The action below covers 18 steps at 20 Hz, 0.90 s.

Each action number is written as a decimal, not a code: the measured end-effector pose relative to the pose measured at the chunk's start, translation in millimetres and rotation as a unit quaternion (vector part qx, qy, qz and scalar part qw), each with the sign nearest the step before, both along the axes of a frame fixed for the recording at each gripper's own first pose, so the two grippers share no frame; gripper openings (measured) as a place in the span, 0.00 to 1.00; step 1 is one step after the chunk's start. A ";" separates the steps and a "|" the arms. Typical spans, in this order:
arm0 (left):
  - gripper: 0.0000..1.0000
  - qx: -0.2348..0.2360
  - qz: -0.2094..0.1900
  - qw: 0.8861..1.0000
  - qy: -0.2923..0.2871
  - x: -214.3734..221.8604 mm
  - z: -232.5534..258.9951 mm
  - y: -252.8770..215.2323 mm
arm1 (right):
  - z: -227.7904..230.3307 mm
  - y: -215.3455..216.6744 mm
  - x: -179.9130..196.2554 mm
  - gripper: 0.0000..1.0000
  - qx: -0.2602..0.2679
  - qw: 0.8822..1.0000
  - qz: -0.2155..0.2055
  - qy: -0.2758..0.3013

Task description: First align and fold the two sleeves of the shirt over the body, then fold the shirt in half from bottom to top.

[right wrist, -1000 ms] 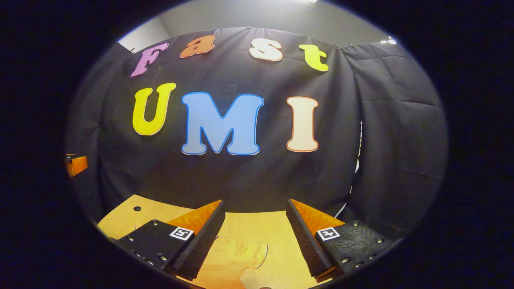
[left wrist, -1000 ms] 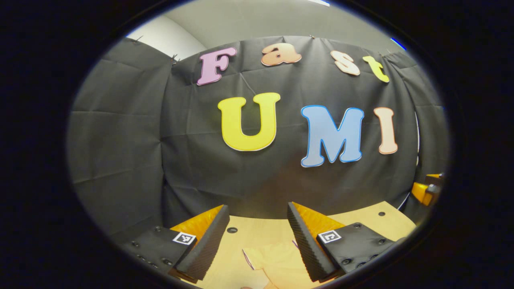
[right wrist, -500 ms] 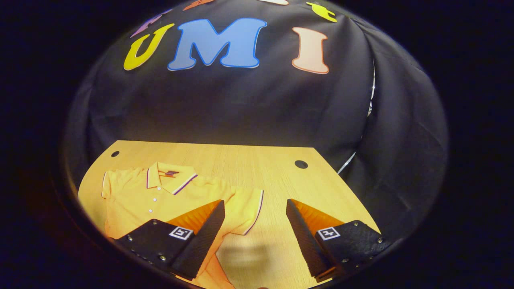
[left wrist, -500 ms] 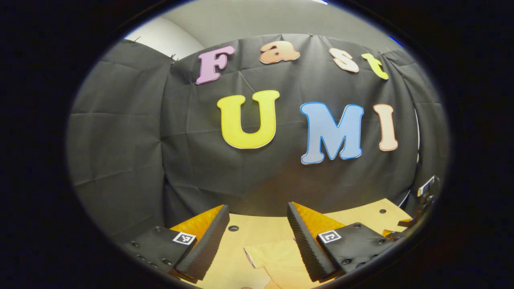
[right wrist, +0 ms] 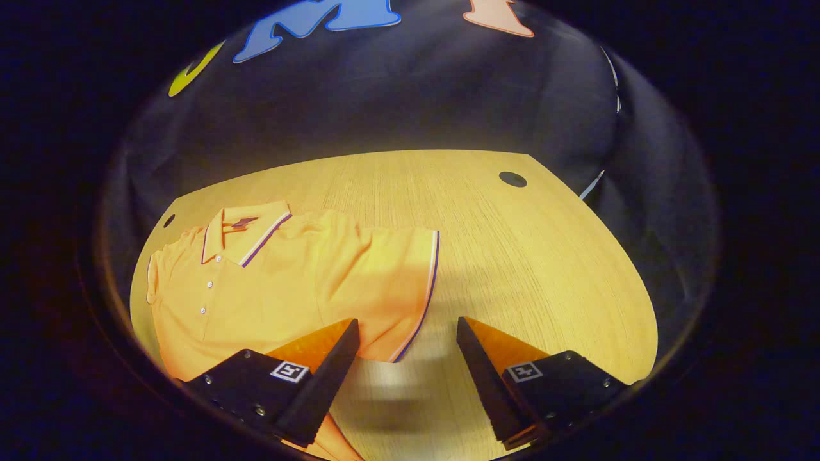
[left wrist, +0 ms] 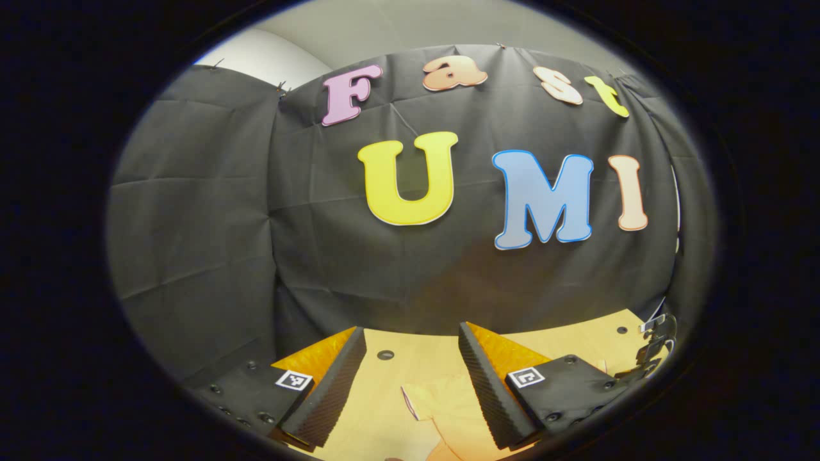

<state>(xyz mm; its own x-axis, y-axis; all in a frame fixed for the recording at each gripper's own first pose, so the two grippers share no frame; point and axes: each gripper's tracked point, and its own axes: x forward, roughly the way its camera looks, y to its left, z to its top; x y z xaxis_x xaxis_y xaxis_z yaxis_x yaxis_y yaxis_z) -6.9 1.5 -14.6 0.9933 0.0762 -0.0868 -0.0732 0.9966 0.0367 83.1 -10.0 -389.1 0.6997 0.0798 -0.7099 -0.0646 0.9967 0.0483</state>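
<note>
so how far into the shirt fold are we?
Nothing is folded: in the right gripper view the yellow polo shirt lies flat on the wooden table, its sleeve spread out to the side. In hand: the right gripper is open above that sleeve's striped cuff, holding nothing; the left gripper is open over the other sleeve. Left: both sleeve folds, then the bottom-to-top fold.

Both views bulge with fisheye distortion, straight edges bowing near the rim. Warm light falls from above — the table (right wrist: 525,256) glows yellow while the booth wall stays dim. In the right gripper view the shirt (right wrist: 288,282) is sharp, but a smeared, blurred shadow lies on the wood between the fingers (right wrist: 320,378).
</note>
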 end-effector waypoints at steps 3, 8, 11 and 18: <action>0.95 -0.005 0.006 1.000 0.004 -5.4 -6.8 5.6 | -4.8 6.2 6.3 0.78 0.015 1.000 0.002 0.010; 0.96 -0.011 0.009 1.000 0.006 -5.2 -8.6 2.8 | 0.8 12.9 15.1 0.04 0.014 1.000 -0.001 0.021; 0.95 -0.013 0.006 1.000 0.006 -5.4 -8.3 0.0 | 11.1 21.6 15.1 0.00 -0.014 1.000 0.027 0.007; 0.95 -0.027 0.007 1.000 0.006 -7.6 -14.3 4.7 | 73.5 103.4 27.1 0.00 -0.022 0.991 0.121 -0.060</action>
